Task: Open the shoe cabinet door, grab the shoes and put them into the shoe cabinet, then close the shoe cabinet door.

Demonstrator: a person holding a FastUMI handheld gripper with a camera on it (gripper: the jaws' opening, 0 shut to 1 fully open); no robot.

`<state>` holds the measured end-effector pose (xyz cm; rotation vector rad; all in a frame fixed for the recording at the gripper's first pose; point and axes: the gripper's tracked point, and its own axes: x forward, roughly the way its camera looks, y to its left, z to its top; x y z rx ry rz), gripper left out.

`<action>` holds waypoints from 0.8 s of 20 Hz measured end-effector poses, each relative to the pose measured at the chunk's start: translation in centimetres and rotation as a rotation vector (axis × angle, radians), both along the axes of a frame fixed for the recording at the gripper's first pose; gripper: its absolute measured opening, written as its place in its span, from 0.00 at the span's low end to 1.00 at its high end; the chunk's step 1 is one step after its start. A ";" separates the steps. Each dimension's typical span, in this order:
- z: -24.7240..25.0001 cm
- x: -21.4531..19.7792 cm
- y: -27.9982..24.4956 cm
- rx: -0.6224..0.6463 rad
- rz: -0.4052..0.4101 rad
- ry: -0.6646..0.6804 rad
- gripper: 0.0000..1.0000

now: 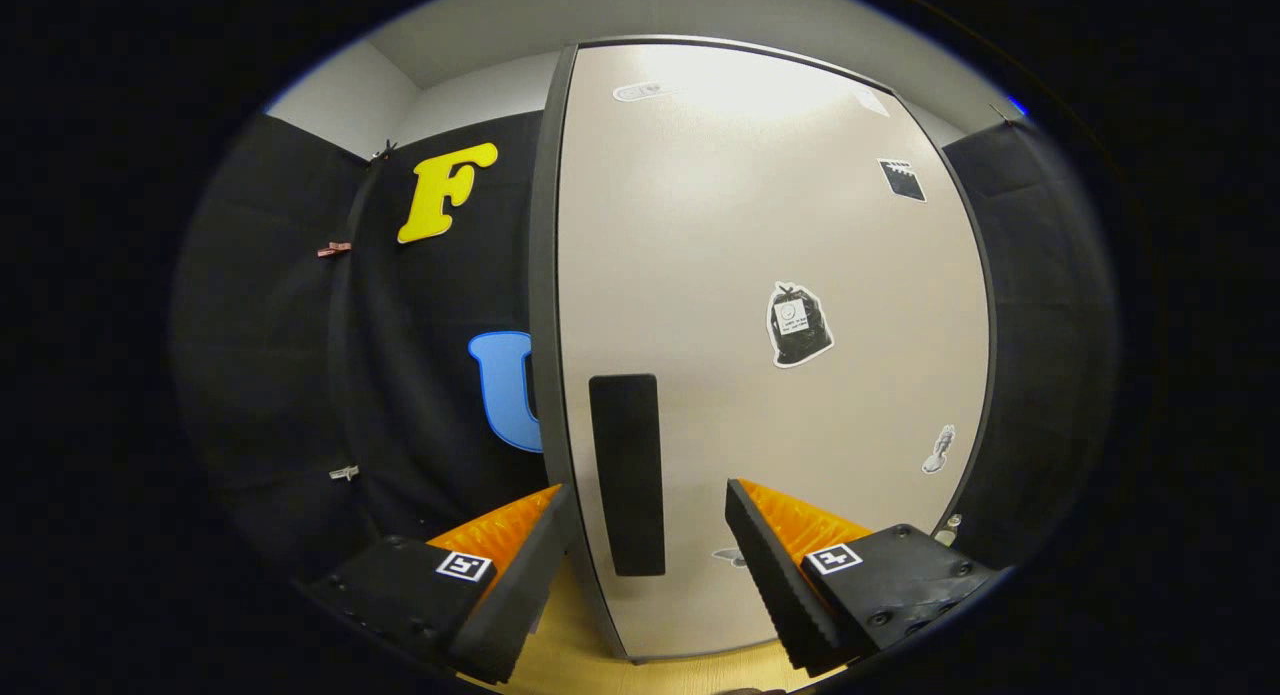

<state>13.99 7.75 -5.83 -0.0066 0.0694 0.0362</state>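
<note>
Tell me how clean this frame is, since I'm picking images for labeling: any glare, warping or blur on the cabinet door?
Gripper view: a soft glare patch washes out the upper shoe cabinet door; fisheye distortion bows its edges outward; the dark handle and stickers stay sharp; the open gripper is in focus, fingers spread either side of the handle.

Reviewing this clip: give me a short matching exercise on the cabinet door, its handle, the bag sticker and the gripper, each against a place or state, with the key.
Things:
1. cabinet door
2. dark vertical handle
3. bag-shaped sticker
4. gripper

Places or states:
A. open, fingers spread either side of the handle
B. shut, pale, straight ahead of the fingers
C. near the door's left edge, between the fingertips
D. mid-door, up and to the right of the handle

Pairs: 1-B, 2-C, 3-D, 4-A
</note>
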 end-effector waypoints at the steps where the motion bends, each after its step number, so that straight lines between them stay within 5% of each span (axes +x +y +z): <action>1: -0.2 0.5 0.0 0.002 -0.006 0.001 0.98; 3: -0.6 1.3 0.0 0.014 -0.012 0.011 0.98; 6: -1.3 2.0 -0.3 0.007 -0.032 0.028 0.77; 8: -1.2 2.1 0.0 0.004 -0.029 0.023 0.76; 10: -1.1 2.2 0.1 -0.003 -0.031 0.007 0.57; 12: -1.3 2.1 0.8 -0.002 -0.011 0.012 0.55; 14: -1.1 2.0 0.6 -0.019 -0.022 0.002 0.39; 16: -1.1 2.0 0.7 -0.020 -0.026 0.007 0.36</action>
